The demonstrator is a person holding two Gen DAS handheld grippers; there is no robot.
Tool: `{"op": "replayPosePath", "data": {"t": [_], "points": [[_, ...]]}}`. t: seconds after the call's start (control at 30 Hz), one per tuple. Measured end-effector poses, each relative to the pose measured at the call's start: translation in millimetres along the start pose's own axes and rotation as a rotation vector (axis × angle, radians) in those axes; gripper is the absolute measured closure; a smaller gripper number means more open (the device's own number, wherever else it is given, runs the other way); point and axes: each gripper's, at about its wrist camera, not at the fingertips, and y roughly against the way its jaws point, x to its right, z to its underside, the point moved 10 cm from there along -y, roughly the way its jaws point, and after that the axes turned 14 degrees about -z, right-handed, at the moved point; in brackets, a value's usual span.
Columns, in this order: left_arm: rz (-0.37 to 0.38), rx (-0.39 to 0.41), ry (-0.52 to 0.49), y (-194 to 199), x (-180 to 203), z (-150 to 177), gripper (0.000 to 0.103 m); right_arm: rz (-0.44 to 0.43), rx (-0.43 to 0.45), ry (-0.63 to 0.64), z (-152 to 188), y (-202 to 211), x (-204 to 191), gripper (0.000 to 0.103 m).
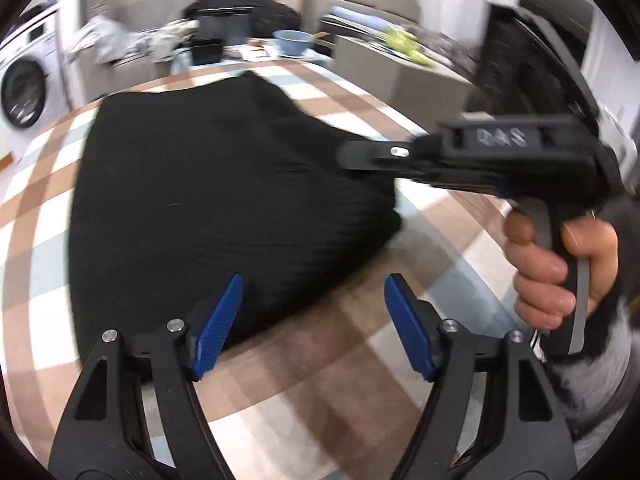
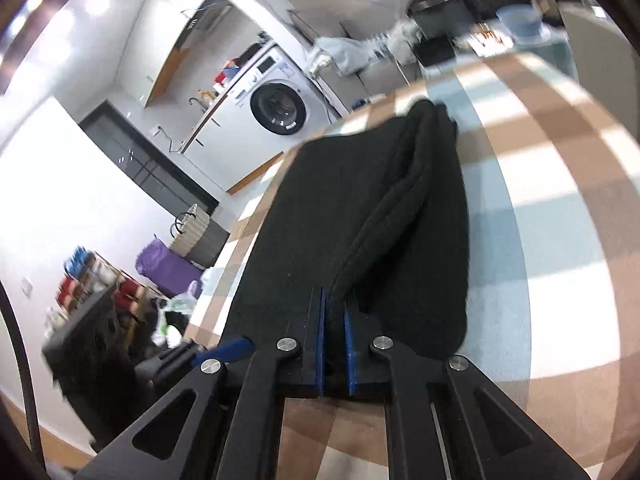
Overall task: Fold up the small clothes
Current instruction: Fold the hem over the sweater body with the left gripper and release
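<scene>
My right tongs (image 2: pixel 335 336) are clamped on the near edge of the black garment (image 2: pixel 360 216), which lies on the checked table (image 2: pixel 552 208) with the pinched edge raised into a ridge running away from me. My left tongs (image 1: pixel 313 320) stand wide apart and hold nothing, hovering low over the garment's near corner (image 1: pixel 224 184).

The worry, as I judge it, is the grip: the blue pads hold only a thin bite of thick, fuzzy cloth, so a quick pull could let it slip out and the fold would collapse. I may also be holding more than one layer, so that the whole piece drags across the table instead of turning over. With my left tongs not pinning anything, nothing anchors the far side.

At the far end of the table sits a blue bowl (image 1: pixel 291 42); I cannot tell what is in it. By the wall, a striped basket (image 2: pixel 191 230) stands, contents hidden. The washer (image 2: pixel 278 106) looks empty through its door.
</scene>
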Motion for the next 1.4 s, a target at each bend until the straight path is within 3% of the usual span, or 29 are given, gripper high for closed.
{"op": "replayPosePath", "data": {"t": [0.23,0.33,0.4,0.47,0.57,0.67,0.8,1.0,1.07,1.1,1.13,1.17,1.2,1.27,1.33,1.4], "points": [[-0.059,0.025,-0.068,-14,34,-16,0.034,-0.008,-0.03,-0.026,7,-2,2,0.095],[-0.09,0.069,-0.074,-15,38,-24,0.056,-0.036,-0.037,-0.029,8,-1,-2,0.095],[-0.072,0.108,-0.083,-12,45,-32,0.078,-0.057,-0.033,-0.042,6,0,-2,0.095],[-0.07,0.13,-0.074,-8,43,-39,0.086,-0.077,-0.03,-0.042,5,2,-5,0.093],[-0.051,0.14,-0.021,-4,34,-46,0.092,-0.01,0.01,-0.01,-3,15,-3,0.09],[-0.008,0.126,0.045,-1,24,-49,0.092,0.092,0.027,-0.004,-7,31,13,0.083],[0.007,0.12,0.052,1,18,-47,0.092,0.108,-0.04,-0.055,12,33,33,0.083],[0.008,0.099,0.051,-6,20,-43,0.092,0.05,-0.085,-0.091,28,15,38,0.084],[-0.004,0.078,0.033,-9,22,-40,0.092,0.004,-0.055,-0.063,23,12,29,0.097],[-0.015,0.067,0.017,-10,24,-37,0.091,-0.009,-0.051,-0.051,21,11,25,0.098],[-0.027,0.065,-0.003,-10,26,-34,0.089,-0.028,-0.032,-0.042,18,13,18,0.098],[-0.033,0.075,-0.022,-9,29,-33,0.079,-0.057,-0.012,-0.034,13,16,12,0.098],[-0.03,0.083,-0.034,-7,32,-32,0.062,-0.086,0.004,-0.024,10,18,6,0.098],[-0.002,0.095,-0.05,-4,40,-30,0.043,-0.122,0.013,-0.019,6,19,-3,0.098],[0.031,0.084,-0.071,-2,49,-25,0.042,-0.076,0.012,-0.005,5,22,0,0.098],[0.033,0.069,-0.078,0,50,-20,0.042,0.023,0.001,0.008,6,30,9,0.097]]}}
